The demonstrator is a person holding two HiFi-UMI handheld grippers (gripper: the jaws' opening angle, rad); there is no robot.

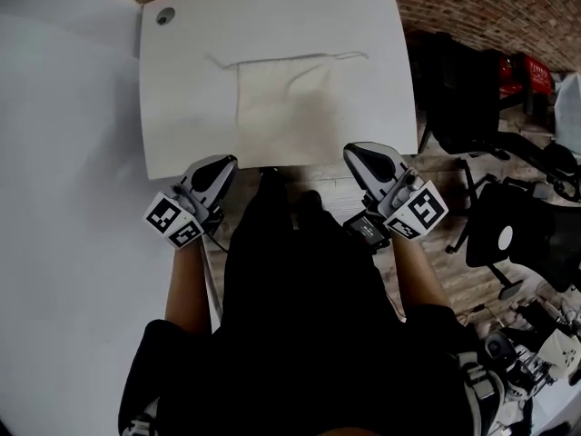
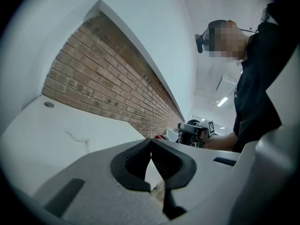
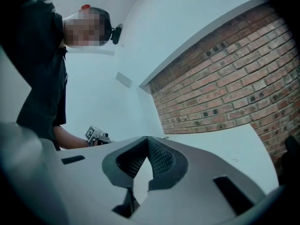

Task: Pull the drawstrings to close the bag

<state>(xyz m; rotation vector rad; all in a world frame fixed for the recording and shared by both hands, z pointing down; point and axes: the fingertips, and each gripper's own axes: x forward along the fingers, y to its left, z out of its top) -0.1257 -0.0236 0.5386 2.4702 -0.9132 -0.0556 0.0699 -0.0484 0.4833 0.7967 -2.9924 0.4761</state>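
I judged the worst risk was missing the cords: the left drawstring (image 1: 221, 63) and right drawstring (image 1: 349, 55) were thin and pale on the white tabletop (image 1: 182, 116), so I might pinch cloth instead, or drag the whole bag (image 1: 286, 107) by pulling one side harder. My left claw (image 1: 222, 163) and right claw (image 1: 365, 151) were both closed and empty at the near edge. The bag lay flat beyond and between them, well apart, with its mouth on the far side
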